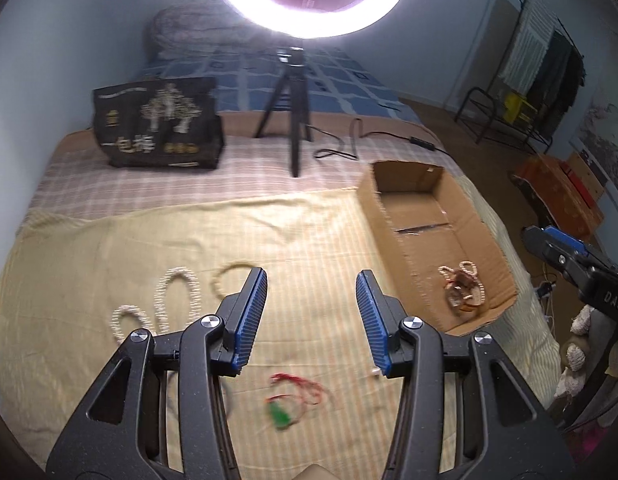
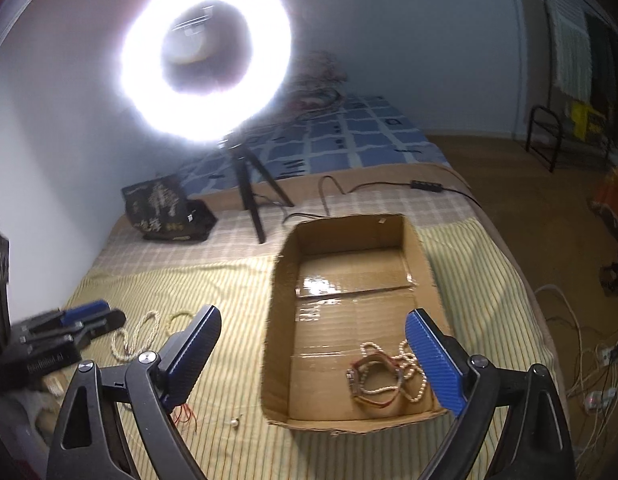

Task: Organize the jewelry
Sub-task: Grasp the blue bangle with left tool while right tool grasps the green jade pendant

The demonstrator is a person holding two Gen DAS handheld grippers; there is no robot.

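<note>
While both tools hung over the bed (image 1: 109, 184), the left hand-held gripper (image 1: 312, 316) had its jaws spread wide with nothing between them, above the yellow striped cloth (image 1: 309, 232). The right hand-held gripper (image 2: 313, 354) was also spread wide and empty, straddling the near left corner of the cardboard box (image 2: 279, 280).

Box sat open-topped on the right side of the cloth, its right wall close to the bed edge, floor beyond. Its far half was bare. A tangled pile of jewelry (image 2: 383, 376) lay in the near right corner: pearl strand, reddish band, what looked like a watch. It sat just beside the right finger (image 2: 433, 364) in the right wrist view; contact could not be told.

Loose on the cloth, left of the box:
- three pearl loops (image 1: 165, 304) in a row, the rightmost partly hidden behind the left gripper's left finger (image 1: 251, 316)
- red cord with green pendant (image 1: 297, 400), blurred, below and between the left gripper's fingers
- a small white bead (image 2: 233, 423) near the box's front left corner

Open cloth lay between the loops and the box. Farther back on the bed stood a black printed bag (image 1: 159, 124) and the ring light tripod (image 1: 289, 116), its cable (image 1: 365, 140) trailing right, all well apart from the jewelry.
</note>
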